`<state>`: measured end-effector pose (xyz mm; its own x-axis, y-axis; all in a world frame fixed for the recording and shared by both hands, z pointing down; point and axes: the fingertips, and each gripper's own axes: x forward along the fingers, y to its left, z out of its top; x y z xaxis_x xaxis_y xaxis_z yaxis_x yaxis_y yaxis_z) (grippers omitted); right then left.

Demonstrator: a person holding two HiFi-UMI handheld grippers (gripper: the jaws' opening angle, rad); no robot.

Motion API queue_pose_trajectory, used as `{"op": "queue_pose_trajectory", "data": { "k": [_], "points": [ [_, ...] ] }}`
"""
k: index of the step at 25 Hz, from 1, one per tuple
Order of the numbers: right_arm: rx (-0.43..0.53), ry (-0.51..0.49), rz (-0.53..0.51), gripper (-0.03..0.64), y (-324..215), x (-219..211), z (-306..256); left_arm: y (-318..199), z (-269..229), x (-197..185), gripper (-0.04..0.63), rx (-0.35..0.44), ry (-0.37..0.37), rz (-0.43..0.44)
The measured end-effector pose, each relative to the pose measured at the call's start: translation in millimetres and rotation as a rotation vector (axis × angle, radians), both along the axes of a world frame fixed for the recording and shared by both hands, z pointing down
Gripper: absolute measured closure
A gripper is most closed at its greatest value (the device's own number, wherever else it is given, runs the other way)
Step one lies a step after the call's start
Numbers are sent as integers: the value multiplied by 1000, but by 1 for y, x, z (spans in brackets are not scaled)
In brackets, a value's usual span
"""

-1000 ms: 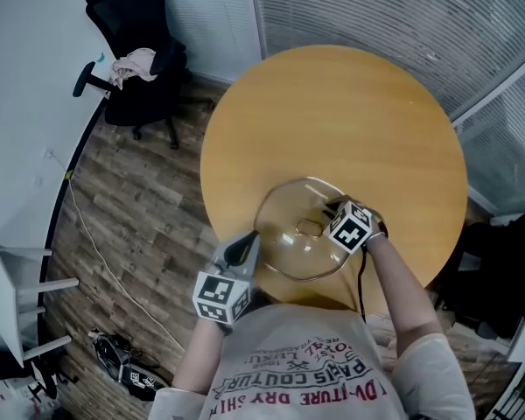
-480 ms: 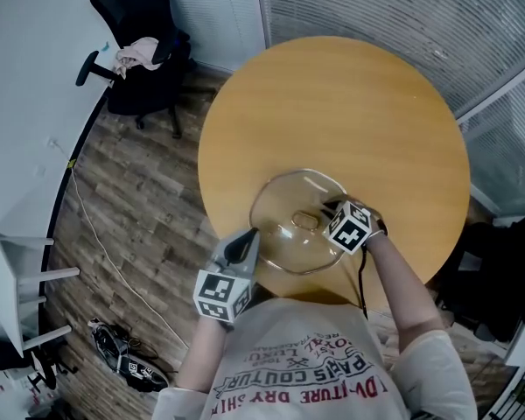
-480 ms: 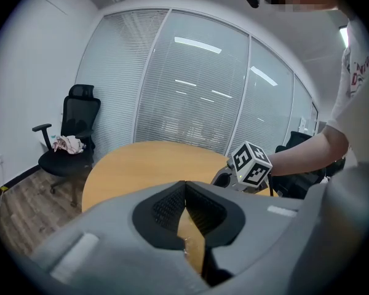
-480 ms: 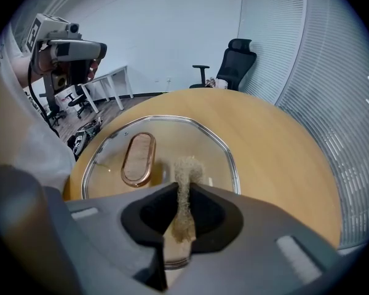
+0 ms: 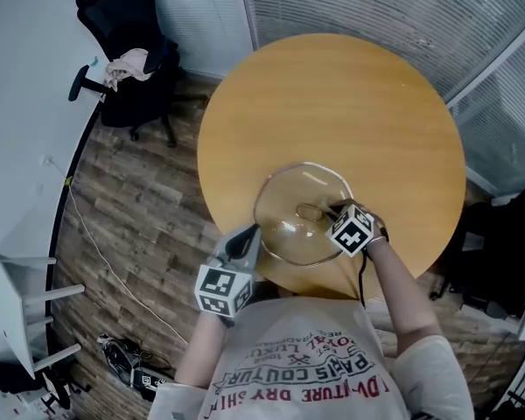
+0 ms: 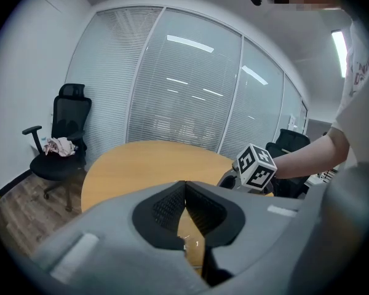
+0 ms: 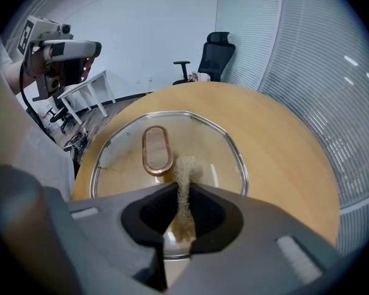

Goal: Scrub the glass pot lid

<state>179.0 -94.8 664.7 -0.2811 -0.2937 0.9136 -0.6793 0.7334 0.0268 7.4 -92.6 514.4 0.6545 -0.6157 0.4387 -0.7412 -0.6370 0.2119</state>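
Close to the person, at the near edge of the round wooden table [image 5: 376,103], lay the glass pot lid [image 5: 302,186]. The left gripper [image 5: 243,241] was pinched tight on the lid's rim, to hold it steady. The right gripper [image 5: 334,210] was squeezed on a tan scrub pad [image 7: 186,168]. The pad touched the glass just beside the lid's handle [image 7: 155,149]. I think the scrubbing was under way but not done. I saw no soap or dirt, so I could not tell how much was left. Farther off stood a black chair [image 5: 127,51] and a wall of blinds [image 5: 376,7].
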Motion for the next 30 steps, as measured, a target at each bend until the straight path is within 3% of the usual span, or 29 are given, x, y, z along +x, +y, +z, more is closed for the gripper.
{"op": "queue_pose_trajectory", "data": {
  "k": [7, 17, 30],
  "points": [
    [-20, 30, 176, 561, 26, -7, 0, -1, -1, -18, 588, 1, 11, 89],
    [-23, 68, 332, 561, 47, -39, -2, 3, -2, -47, 588, 18, 12, 213],
    [-36, 76, 292, 560, 43, -112, -1, -1, -11, -96, 588, 44, 13, 209]
  ]
}}
